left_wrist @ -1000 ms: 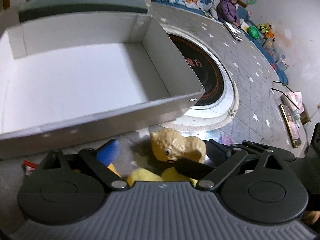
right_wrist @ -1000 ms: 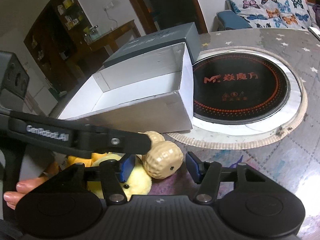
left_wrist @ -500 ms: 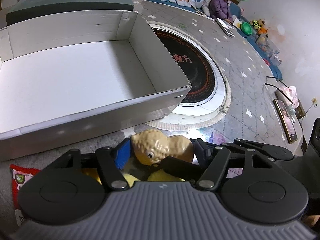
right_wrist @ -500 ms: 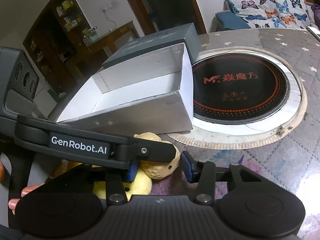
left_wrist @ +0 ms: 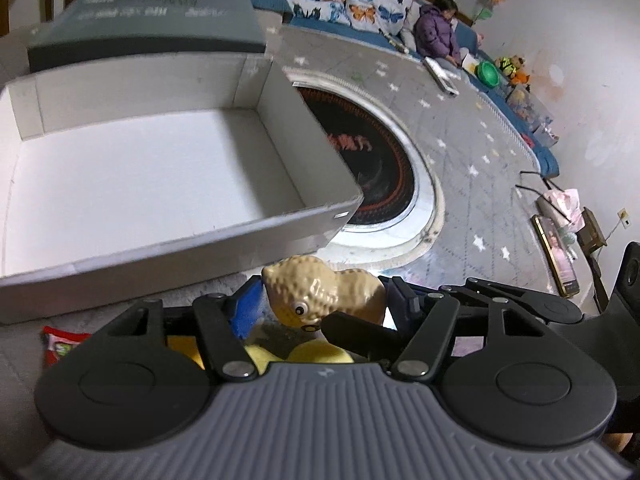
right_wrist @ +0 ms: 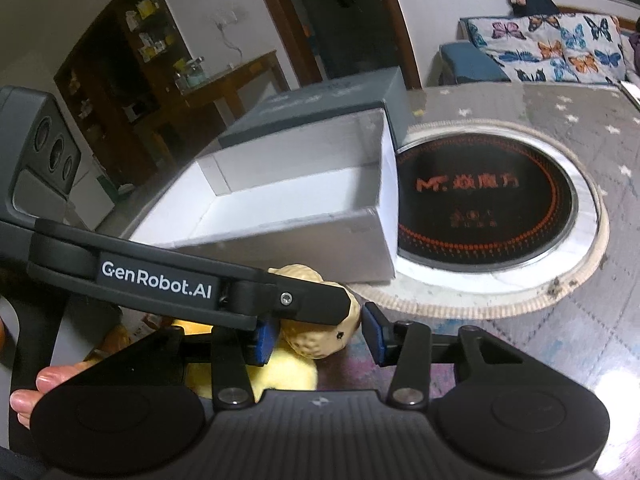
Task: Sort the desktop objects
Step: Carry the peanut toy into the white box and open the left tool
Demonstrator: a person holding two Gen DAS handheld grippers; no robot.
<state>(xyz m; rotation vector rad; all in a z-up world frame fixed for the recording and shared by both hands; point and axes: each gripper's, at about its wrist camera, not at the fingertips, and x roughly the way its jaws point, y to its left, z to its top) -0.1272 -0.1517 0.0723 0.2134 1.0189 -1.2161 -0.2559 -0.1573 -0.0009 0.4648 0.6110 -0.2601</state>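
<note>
Now left tool (left_wrist: 322,300) closing, pinching peanut toy (left_wrist: 320,292) — right tool (right_wrist: 318,338) pressed together, clamping same toy.

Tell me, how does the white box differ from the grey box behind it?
The white box is open on top and shows a bare white inside; the grey box shows a closed top. The white box is plain, while the grey box carries pale lettering, too blurred to read. The white box lies nearer the cameras; the grey box sits right behind it. Both are flat and rectangular.
</note>
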